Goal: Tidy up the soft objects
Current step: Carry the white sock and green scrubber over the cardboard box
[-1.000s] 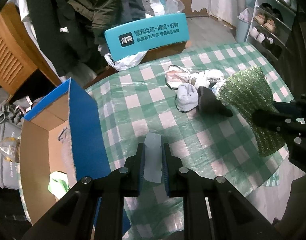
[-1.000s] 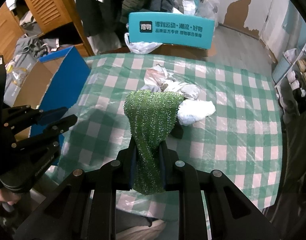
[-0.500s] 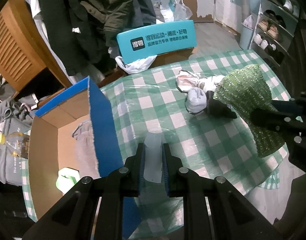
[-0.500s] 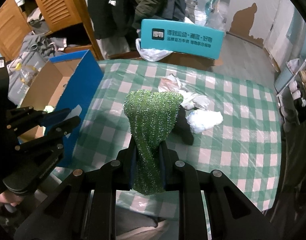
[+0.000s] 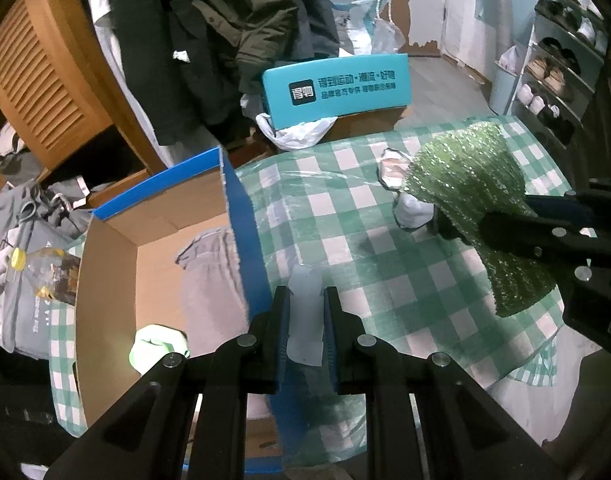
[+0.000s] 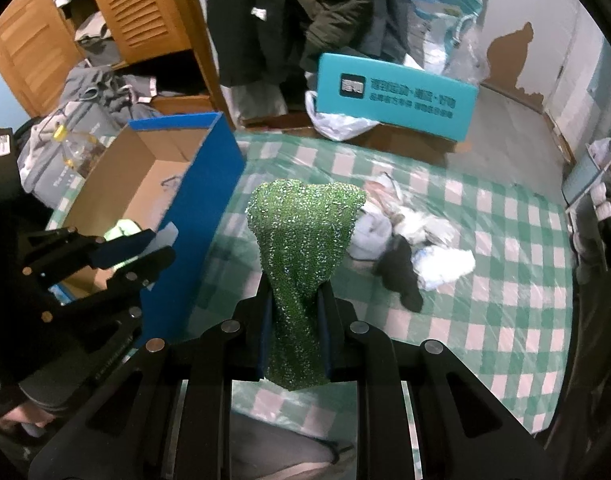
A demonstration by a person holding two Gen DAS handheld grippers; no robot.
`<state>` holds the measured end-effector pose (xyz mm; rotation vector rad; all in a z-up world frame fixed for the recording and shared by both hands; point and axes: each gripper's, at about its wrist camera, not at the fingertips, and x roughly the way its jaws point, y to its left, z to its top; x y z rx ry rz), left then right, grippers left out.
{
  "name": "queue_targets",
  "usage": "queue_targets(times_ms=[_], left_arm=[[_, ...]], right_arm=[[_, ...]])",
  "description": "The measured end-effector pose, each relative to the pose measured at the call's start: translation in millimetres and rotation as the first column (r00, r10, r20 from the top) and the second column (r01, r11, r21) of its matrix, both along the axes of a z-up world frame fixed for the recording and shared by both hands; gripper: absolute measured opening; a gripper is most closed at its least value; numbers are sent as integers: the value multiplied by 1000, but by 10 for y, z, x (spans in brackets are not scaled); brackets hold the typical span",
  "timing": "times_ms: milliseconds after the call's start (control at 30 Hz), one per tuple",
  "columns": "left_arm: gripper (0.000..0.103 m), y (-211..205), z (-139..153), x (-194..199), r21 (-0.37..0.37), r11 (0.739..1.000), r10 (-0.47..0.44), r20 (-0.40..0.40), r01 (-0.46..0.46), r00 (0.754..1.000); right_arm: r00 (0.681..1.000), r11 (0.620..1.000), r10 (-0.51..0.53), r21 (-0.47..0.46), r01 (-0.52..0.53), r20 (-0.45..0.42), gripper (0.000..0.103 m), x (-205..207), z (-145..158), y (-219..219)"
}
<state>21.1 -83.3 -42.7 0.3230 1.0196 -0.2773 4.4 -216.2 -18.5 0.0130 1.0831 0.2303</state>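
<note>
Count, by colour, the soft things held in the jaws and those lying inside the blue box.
glittery green cloth: 1
pale white piece: 1
grey cloth: 1
light green item: 1
Total: 4

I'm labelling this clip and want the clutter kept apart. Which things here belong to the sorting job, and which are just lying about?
Part of the job:
- green sparkly cloth, gripped by right gripper
- pale cloth strip, gripped by left gripper
- blue cardboard box
- pile of soft items on the checked tablecloth

Just lying about:
- teal sign
- hanging coats
- shoe rack
</note>
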Motion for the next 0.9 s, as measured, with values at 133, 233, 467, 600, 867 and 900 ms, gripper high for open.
queue_targets(times_ms=[133, 233, 467, 600, 867, 900], left_arm=[[16, 128, 23, 8, -10, 1000, 19, 4, -19, 1000], [16, 232, 37, 18, -18, 999, 37, 6, -37, 999], [16, 545, 58, 24, -32, 996, 88, 6, -88, 996], [16, 701, 74, 42, -35, 993, 115, 12, -115, 993], [16, 966, 64, 74, -28, 986, 162, 18, -162, 987], [16, 996, 61, 78, -29, 986, 167, 17, -166, 986]], right_arm=[[1000, 1000, 20, -3, -20, 6, 17, 43, 36, 144], [999, 999, 35, -2, -35, 9, 17, 80, 52, 250], [997, 997, 73, -6, -73, 8, 17, 153, 49, 516], [996, 996, 94, -3, -94, 9, 17, 193, 63, 656], [989, 989, 148, 4, -148, 17, 17, 278, 72, 973], [987, 988, 157, 7, -157, 18, 17, 295, 69, 1023]])
